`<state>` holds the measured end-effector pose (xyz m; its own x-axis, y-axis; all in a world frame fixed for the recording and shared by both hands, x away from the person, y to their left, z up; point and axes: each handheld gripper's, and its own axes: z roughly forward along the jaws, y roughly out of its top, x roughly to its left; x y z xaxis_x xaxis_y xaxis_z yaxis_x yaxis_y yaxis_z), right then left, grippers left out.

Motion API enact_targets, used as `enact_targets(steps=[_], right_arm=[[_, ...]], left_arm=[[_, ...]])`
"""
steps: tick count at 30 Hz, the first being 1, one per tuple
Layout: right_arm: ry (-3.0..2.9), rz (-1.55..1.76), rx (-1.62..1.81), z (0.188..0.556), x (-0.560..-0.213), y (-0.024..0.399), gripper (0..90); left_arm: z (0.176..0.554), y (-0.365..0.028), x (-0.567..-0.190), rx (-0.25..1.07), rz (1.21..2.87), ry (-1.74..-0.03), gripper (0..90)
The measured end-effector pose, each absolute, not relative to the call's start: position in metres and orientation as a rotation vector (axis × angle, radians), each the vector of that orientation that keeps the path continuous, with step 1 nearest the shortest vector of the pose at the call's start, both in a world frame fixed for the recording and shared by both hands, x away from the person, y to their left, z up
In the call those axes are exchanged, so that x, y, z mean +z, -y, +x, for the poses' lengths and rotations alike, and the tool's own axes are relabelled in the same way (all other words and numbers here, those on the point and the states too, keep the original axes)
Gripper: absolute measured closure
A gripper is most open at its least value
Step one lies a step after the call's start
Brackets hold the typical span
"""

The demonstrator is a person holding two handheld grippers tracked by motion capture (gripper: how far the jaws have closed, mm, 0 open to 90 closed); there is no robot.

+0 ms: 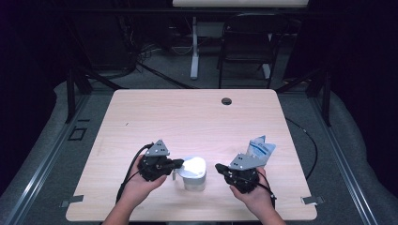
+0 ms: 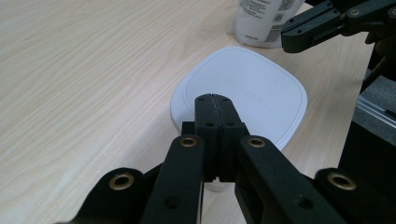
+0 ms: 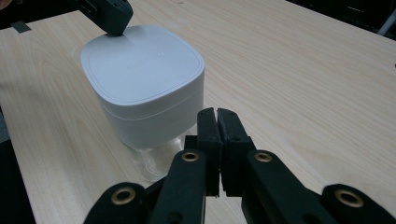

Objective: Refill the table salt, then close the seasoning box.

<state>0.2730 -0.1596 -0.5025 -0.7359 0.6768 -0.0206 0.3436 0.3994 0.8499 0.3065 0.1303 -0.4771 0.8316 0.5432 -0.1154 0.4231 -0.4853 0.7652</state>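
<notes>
white-lidded container [image 1: 194, 172] stands upright on the wooden counter [image 1: 187, 117], near its front edge, between the two hands. its rounded square lid [image 3: 140, 63] sits on a clear base, seen in the right gripper view. left tool [image 1: 179, 162] has its jaws pressed together with nothing between them, and their tip rests on or just above the lid's near edge [image 2: 243, 88]; contact is hard to judge. right tool [image 1: 219, 167] also has its jaws together and empty, just beside the container's side, apart from it. a blue and white pouch [image 1: 261, 149] stands behind the right hand [image 1: 253, 187].
</notes>
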Motion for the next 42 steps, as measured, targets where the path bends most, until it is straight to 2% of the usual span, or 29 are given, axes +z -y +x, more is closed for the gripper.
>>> enact_targets(steps=[42], right_arm=[[-2.341,0.834,1.278,0.2689,-0.5003,0.15,90.0]], left_arm=[[0.3056,-0.133,-0.4776,0.188,2.144,-0.719,90.0]])
